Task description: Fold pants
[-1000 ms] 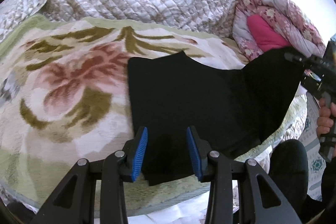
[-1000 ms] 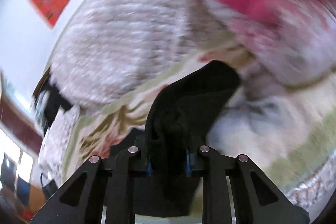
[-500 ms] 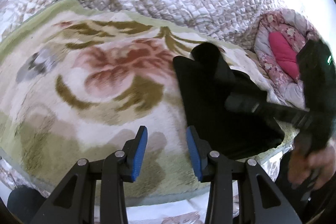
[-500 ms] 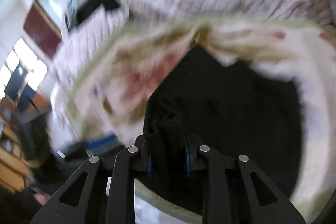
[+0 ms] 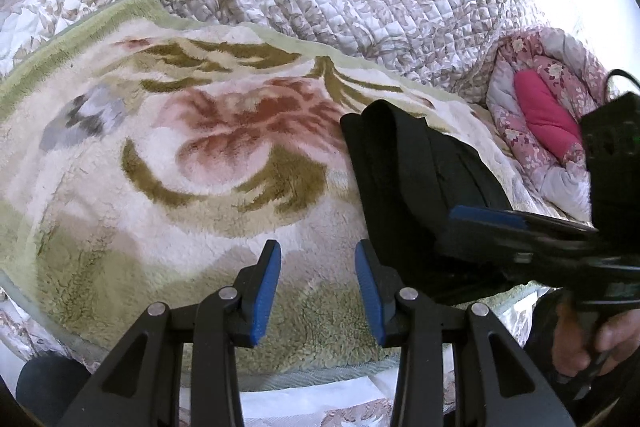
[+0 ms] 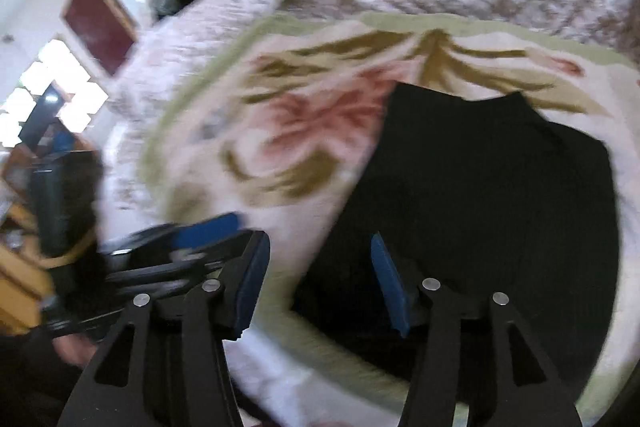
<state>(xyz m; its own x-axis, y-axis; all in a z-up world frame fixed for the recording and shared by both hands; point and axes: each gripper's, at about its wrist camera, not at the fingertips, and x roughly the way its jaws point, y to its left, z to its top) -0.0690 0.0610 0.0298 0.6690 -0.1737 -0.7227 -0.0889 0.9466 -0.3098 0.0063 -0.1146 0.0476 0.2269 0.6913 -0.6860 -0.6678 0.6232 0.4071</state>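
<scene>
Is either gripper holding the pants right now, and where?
Neither. The left gripper is open over the blanket; the right gripper has just opened, its fingers clear of the pants.

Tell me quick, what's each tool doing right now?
Left tool: open, holding nothing, above the fluffy floral blanket.
Right tool: jaws just opened, holding nothing, over the folded black pants.

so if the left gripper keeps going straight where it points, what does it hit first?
Probably the floral blanket: the open left gripper points at bare pile just left of the black pants. Depth is unclear.
</scene>
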